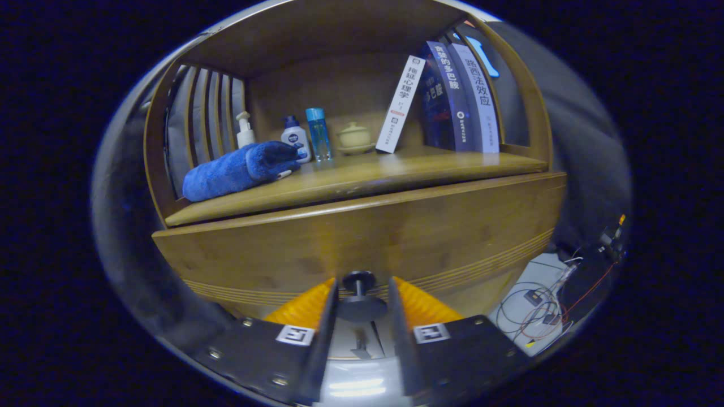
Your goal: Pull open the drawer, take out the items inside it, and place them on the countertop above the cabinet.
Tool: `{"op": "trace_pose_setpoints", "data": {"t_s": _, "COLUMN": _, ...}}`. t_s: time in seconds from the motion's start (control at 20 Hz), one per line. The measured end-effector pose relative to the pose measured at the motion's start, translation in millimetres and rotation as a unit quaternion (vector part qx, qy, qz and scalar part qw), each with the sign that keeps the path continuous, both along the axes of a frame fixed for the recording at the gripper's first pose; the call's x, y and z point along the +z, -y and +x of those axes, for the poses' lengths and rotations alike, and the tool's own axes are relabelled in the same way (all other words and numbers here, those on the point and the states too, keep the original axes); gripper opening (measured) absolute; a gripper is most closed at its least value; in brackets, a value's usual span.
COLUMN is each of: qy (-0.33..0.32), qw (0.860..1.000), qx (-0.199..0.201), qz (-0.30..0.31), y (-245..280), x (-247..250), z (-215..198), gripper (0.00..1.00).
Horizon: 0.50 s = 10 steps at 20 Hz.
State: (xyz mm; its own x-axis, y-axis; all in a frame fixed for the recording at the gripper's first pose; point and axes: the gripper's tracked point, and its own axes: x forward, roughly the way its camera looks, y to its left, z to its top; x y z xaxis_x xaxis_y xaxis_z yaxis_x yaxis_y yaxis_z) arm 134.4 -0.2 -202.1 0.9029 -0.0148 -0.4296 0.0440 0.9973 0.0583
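Fingers of the gripper stand on either side of the dark round knob on the drawer front, the knob sitting between them; they are near its sides, but I cannot tell whether both press on it. The drawer front looks flush with the wooden cabinet, so the drawer appears closed. Above the knob runs the countertop, a shelf inside the cabinet frame. On it, up and left of the knob, lies a rolled blue towel, with a white pump bottle, a small white bottle and a clear blue bottle behind it. A pale lidded pot stands almost straight above the knob. Books lean up and right of it. Cables lie on the floor, right of the knob.
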Motion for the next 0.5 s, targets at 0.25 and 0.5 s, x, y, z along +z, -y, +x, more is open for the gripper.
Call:
{"op": "trace_pose_setpoints", "data": {"t_s": 0.25, "qy": 0.001, "qw": 1.0, "qx": 0.005, "qz": 0.012, "y": -3.3, "x": 0.6, "z": -0.7, "gripper": 0.34}}
{"op": "trace_pose_setpoints", "data": {"t_s": 0.5, "qy": -0.007, "qw": 1.0, "qx": -0.006, "qz": 0.01, "y": -4.5, "x": 4.2, "z": -29.9, "gripper": 0.31}}
